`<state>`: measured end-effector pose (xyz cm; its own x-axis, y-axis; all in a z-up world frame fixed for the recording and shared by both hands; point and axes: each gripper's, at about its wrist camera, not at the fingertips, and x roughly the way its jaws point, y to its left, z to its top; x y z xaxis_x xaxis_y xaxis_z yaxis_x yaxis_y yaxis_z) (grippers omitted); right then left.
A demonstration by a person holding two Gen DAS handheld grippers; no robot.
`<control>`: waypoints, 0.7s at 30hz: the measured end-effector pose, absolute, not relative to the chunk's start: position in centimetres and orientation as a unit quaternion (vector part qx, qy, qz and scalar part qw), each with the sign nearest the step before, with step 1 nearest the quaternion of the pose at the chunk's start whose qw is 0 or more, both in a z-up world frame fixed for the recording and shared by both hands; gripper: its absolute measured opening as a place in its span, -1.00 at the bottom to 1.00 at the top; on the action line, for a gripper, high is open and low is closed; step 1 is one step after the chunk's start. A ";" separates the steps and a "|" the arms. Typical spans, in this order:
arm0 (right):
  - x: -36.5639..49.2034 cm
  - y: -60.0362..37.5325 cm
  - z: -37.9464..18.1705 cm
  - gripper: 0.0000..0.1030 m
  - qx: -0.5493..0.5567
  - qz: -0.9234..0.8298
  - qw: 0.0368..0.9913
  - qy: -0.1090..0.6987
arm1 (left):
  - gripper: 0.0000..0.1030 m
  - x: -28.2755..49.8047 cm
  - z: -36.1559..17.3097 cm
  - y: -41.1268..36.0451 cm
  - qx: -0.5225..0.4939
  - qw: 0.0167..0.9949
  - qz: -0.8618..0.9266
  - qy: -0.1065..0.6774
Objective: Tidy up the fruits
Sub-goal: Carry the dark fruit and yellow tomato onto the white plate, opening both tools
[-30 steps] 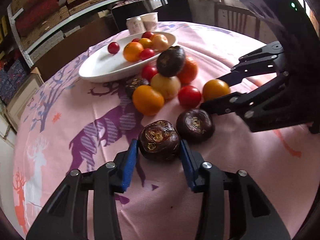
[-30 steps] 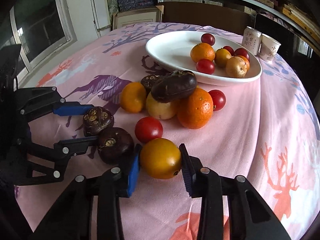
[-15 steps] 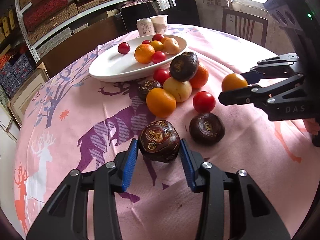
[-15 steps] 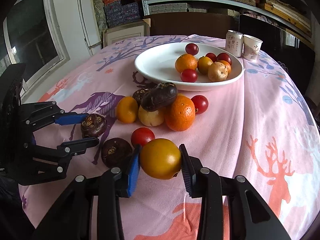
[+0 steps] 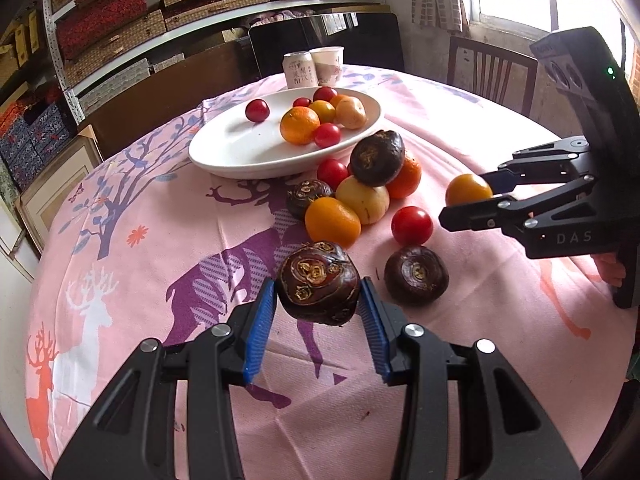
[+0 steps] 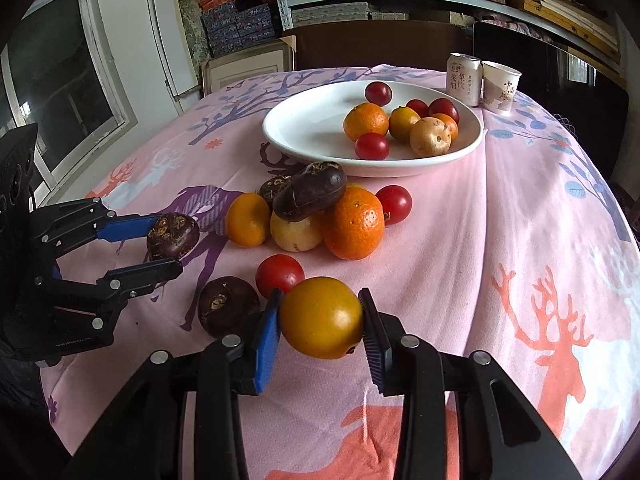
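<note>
pink deer tablecloth (image 5: 160,240) | shelves (image 5: 120,8) behind | left jaws clamp dark fruit (image 5: 318,282) | right clamp yellow-orange fruit (image 6: 320,316)

Left gripper (image 5: 318,300): matte black linkage arms, silver round screw heads at the joints, blue ribbed pads (image 5: 259,330) on the finger insides. Right gripper (image 6: 320,322): same black build and screws, one blue pad, one black ribbed pad (image 6: 372,340); grey "DAS" lettering on its body, green light on the black housing. Bare fingertips (image 5: 608,270) behind it.

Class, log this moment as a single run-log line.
left gripper: shut on dark water chestnut | right gripper: shut on yellow-orange fruit | both lifted | white plate: partly filled
</note>
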<state>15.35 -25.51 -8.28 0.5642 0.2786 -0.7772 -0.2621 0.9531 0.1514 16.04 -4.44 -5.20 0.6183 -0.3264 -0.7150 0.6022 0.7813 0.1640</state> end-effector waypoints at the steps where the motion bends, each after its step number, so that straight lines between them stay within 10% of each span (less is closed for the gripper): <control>1: 15.3 -25.5 -8.3 -0.26 0.010 0.153 0.884 0.441 | -0.19 16.1 -5.1 -4.4 0.197 0.877 -0.266 0.348; 21: 15.2 -25.5 -8.2 -0.26 0.015 0.164 0.885 0.436 | -0.19 16.7 -4.1 -3.1 0.141 0.876 -0.297 0.352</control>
